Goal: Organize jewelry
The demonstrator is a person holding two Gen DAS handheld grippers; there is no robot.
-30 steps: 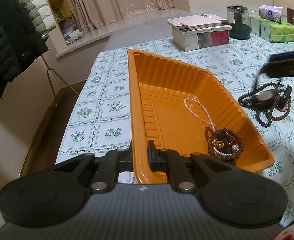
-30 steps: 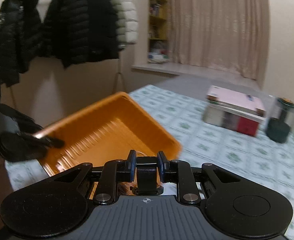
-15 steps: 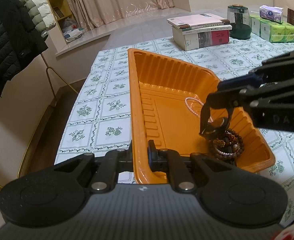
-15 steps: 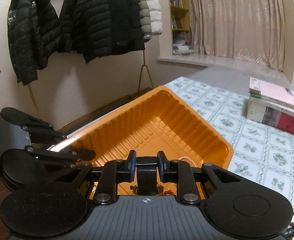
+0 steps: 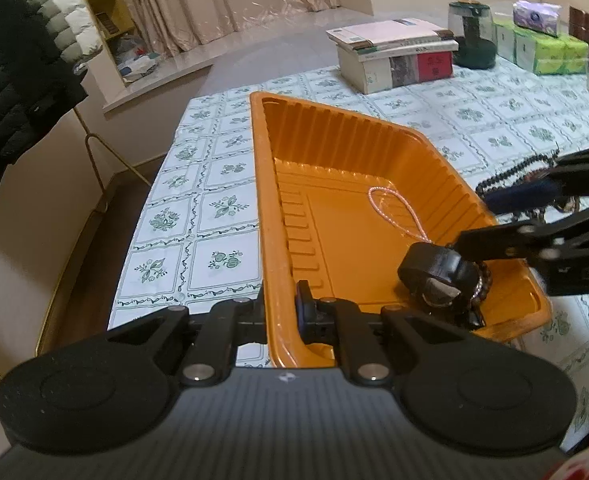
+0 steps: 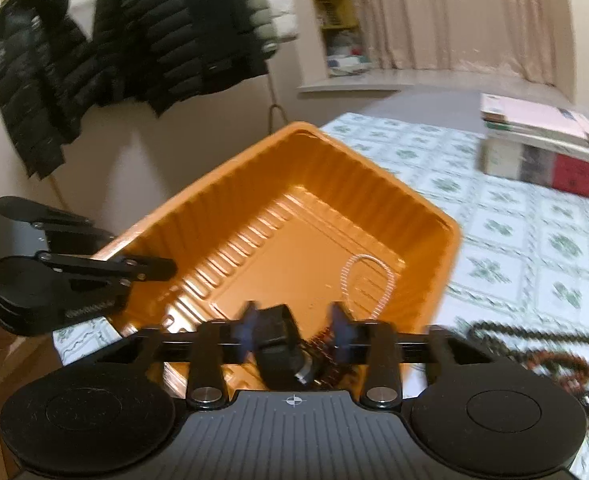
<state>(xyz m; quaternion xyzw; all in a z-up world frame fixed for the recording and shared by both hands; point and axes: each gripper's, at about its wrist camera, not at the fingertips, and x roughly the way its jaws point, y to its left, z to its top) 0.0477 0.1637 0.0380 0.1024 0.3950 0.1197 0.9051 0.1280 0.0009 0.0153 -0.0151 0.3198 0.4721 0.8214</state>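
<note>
An orange tray (image 5: 270,200) lies on the flowered tablecloth. My left gripper (image 5: 282,312) is shut on its near wall. Inside the tray are a pink bead necklace (image 5: 394,212) and dark bead bracelets (image 5: 481,280). A black watch (image 5: 434,272) rests on the bracelets. My right gripper (image 5: 476,222) reaches in from the right. In the right wrist view the right gripper (image 6: 294,332) has its jaws opening. The watch (image 6: 278,340) sits between them beside the left pad, and the right pad stands clear of it.
More dark bead strands (image 5: 510,172) lie on the cloth right of the tray. A stack of books (image 5: 398,56), a dark green jar (image 5: 472,36) and tissue packs (image 5: 546,44) stand at the far end. Coats (image 5: 14,60) hang left, past the table edge.
My right gripper came from the bead pile into the tray with the black watch, sank toward the bracelets and spread its jaws. The left gripper and the tray kept still.
</note>
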